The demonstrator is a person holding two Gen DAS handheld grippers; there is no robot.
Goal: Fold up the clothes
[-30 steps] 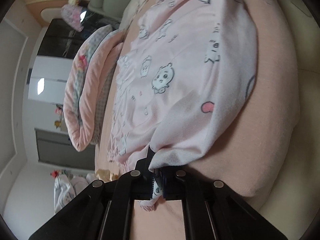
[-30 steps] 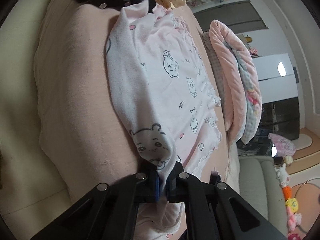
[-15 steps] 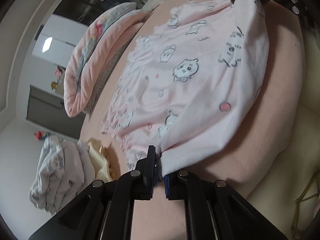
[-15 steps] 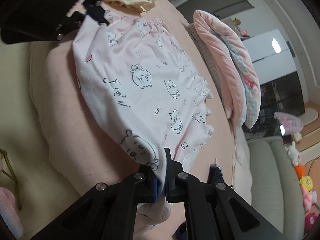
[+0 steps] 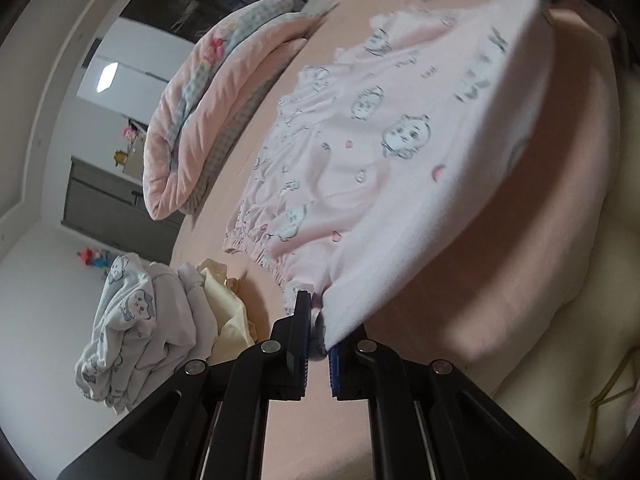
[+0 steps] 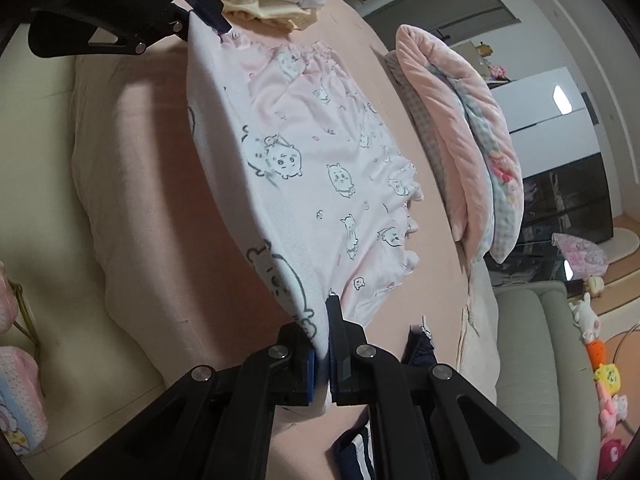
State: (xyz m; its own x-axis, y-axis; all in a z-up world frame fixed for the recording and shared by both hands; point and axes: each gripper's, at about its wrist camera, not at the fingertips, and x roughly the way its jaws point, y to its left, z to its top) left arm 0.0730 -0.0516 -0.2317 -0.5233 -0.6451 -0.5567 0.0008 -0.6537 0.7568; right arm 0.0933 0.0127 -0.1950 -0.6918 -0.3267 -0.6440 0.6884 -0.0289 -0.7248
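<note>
A pale pink garment (image 5: 384, 148) printed with cartoon animals lies spread on the pink bed (image 5: 520, 240), its near edge lifted off the sheet. My left gripper (image 5: 318, 340) is shut on one corner of that edge, the cloth pinched between its blue pads. My right gripper (image 6: 322, 344) is shut on the other corner of the same garment (image 6: 320, 176). In the right wrist view the left gripper (image 6: 200, 16) shows at the top left, holding its corner. The raised edge stretches taut between the two grippers.
A heap of white and cream clothes (image 5: 160, 312) sits on the bed beyond the garment. A rolled pink quilt (image 5: 208, 92) lies along the far side. Dark blue cloth (image 6: 360, 448) lies near the right gripper. A grey sofa (image 6: 532, 360) and toys stand beside the bed.
Both grippers have risen with their corners, lifting the near edge of the garment off the bed. The left gripper has rolled, so its view has tilted and the clothes heap has come into sight.
</note>
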